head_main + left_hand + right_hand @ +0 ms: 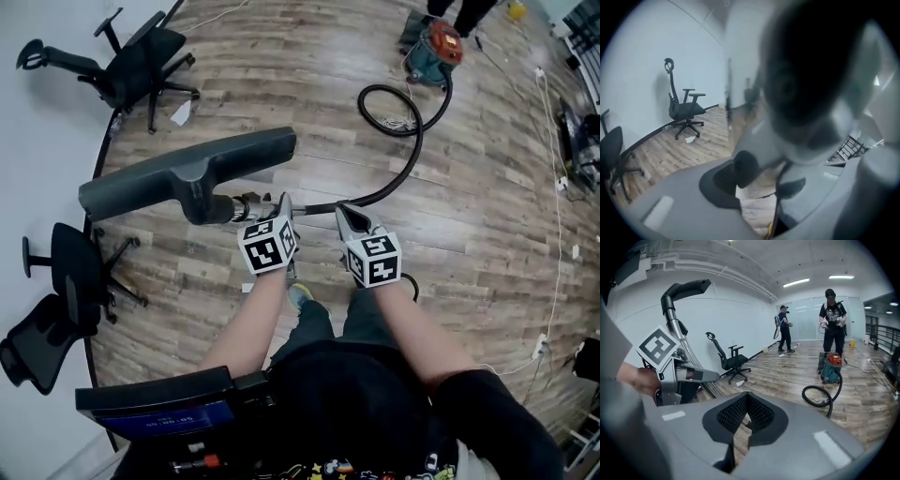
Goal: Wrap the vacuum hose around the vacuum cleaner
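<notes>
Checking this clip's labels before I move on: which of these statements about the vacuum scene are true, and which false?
1. The left hand-held gripper is clamped on the wand. True.
2. The hose is wrapped around the vacuum cleaner. False: it trails across the floor, with a loop lying beside the machine.
3. The floor head rests on the floor. False: it is held up in the air.
4. The right hand-held gripper holds nothing. True.

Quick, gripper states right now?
Left gripper: shut on the vacuum's silver metal wand.
Right gripper: shut, nothing between its jaws.
</notes>
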